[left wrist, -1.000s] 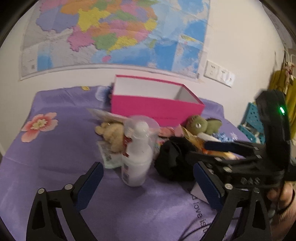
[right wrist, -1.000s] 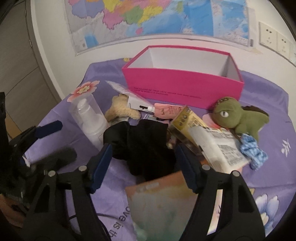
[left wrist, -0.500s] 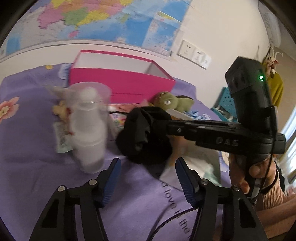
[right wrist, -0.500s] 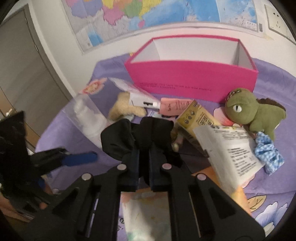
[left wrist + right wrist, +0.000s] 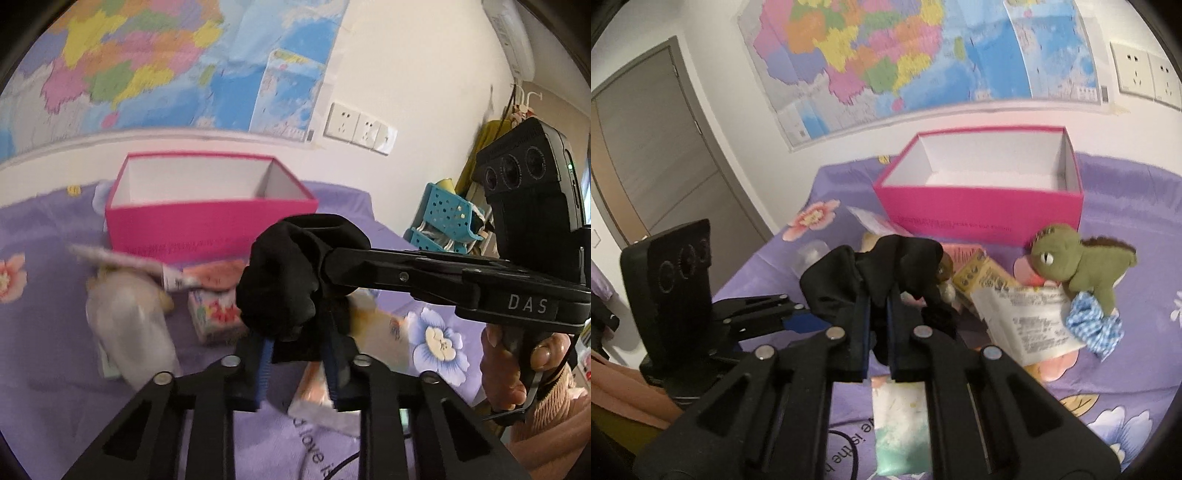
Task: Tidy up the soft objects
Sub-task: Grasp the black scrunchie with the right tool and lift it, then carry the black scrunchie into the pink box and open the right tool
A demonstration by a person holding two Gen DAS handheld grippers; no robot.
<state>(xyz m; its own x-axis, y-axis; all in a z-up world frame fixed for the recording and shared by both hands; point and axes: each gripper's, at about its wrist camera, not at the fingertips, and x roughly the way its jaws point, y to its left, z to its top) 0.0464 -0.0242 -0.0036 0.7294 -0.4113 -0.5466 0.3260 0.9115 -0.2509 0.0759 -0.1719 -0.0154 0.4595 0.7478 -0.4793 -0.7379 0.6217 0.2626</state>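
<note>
A bunched black cloth [image 5: 291, 266] hangs lifted above the purple bedspread [image 5: 48, 332], held from two sides. My left gripper [image 5: 297, 339] is shut on its lower edge. My right gripper [image 5: 327, 260] reaches in from the right and is shut on its upper part. In the right wrist view the right gripper [image 5: 877, 306] pinches the black cloth [image 5: 842, 284], with the left gripper [image 5: 801, 321] beside it at the left. An open pink box [image 5: 979, 210] stands behind. A green dinosaur plush [image 5: 1078, 258] and a blue checked scrunchie [image 5: 1093, 328] lie to the right.
A white bottle [image 5: 129, 332], blurred, stands at the left on the bedspread. Small cartons [image 5: 979, 273], a printed white packet [image 5: 1027, 325] and a pale pouch [image 5: 901, 424] lie under the cloth. A blue basket [image 5: 443, 218] stands beyond the bed's right edge. A door [image 5: 646, 166] is at the left.
Both grippers closed on the black cloth, the right one first, and lifted it off the bedspread. The left gripper swung right, away from the bottle.
</note>
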